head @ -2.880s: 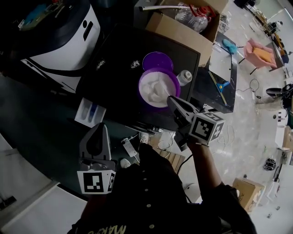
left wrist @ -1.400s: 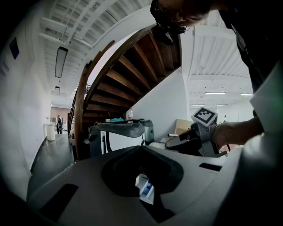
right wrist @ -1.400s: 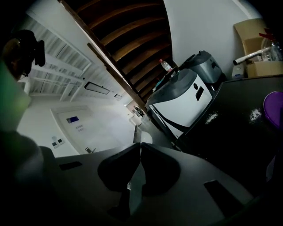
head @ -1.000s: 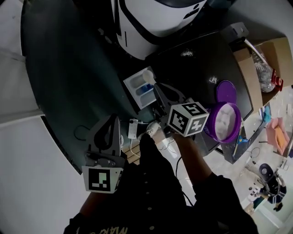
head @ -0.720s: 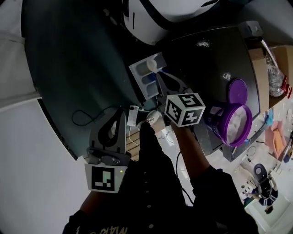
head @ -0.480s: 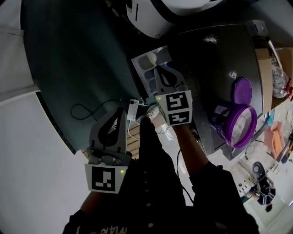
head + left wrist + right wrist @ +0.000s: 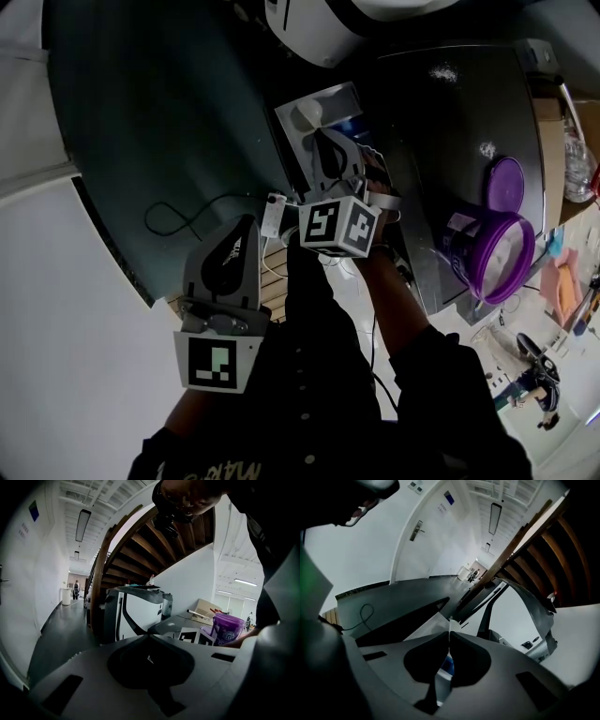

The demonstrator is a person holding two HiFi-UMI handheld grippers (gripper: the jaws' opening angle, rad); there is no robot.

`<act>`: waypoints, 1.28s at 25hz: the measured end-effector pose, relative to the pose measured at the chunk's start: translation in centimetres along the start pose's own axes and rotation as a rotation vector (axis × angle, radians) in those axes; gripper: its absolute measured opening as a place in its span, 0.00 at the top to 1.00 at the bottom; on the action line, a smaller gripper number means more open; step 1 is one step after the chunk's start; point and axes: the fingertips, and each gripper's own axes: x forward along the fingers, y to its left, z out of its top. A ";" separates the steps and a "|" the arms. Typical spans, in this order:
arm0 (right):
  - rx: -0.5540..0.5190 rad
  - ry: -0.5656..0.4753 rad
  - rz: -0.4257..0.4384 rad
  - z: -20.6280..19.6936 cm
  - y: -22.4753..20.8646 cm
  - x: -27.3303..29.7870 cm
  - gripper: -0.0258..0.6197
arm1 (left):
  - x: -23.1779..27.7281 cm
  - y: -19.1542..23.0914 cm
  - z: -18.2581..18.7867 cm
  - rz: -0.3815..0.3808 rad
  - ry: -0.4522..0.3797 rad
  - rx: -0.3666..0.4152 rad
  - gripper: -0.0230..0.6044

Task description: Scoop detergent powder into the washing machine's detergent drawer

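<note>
The white detergent drawer [image 7: 336,96] stands pulled out below the white washing machine [image 7: 314,28]. My right gripper [image 7: 317,134] hovers over it, shut on the handle of a white scoop [image 7: 307,114] whose bowl lies over the drawer's left compartment. In the right gripper view the handle shows as a thin white strip [image 7: 450,623] between the closed tips, with the drawer's blue insert [image 7: 448,664] below. The purple detergent tub [image 7: 495,259], open and holding white powder, sits on the dark tabletop to the right. My left gripper [image 7: 244,223] hangs lower left, shut and empty.
The tub's purple lid [image 7: 511,183] lies beside it on the dark tabletop [image 7: 422,122], which carries spilled powder specks. A black cable [image 7: 173,217] and a white power strip [image 7: 274,214] lie on the floor. A cardboard box [image 7: 572,103] stands at far right.
My right gripper carried the scoop from the purple tub to the drawer and has rolled over it, its marker cube turning. The left gripper has barely moved.
</note>
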 end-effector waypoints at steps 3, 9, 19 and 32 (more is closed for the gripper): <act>0.014 0.004 -0.003 -0.1 -0.1 0.1 0.91 | 0.0 0.0 -0.2 -0.003 0.005 0.005 0.95; -0.045 -0.006 -0.024 0.3 -0.3 -0.4 0.91 | -0.2 -0.1 0.0 0.000 -0.005 0.004 0.95; 0.937 -0.118 0.112 -1.2 -3.6 -3.0 0.91 | -1.5 -1.6 4.0 -0.026 -0.072 0.048 0.95; 0.918 -0.252 0.061 4.4 -9.4 -13.3 0.91 | -2.3 -5.7 10.8 -0.157 -0.189 0.130 0.95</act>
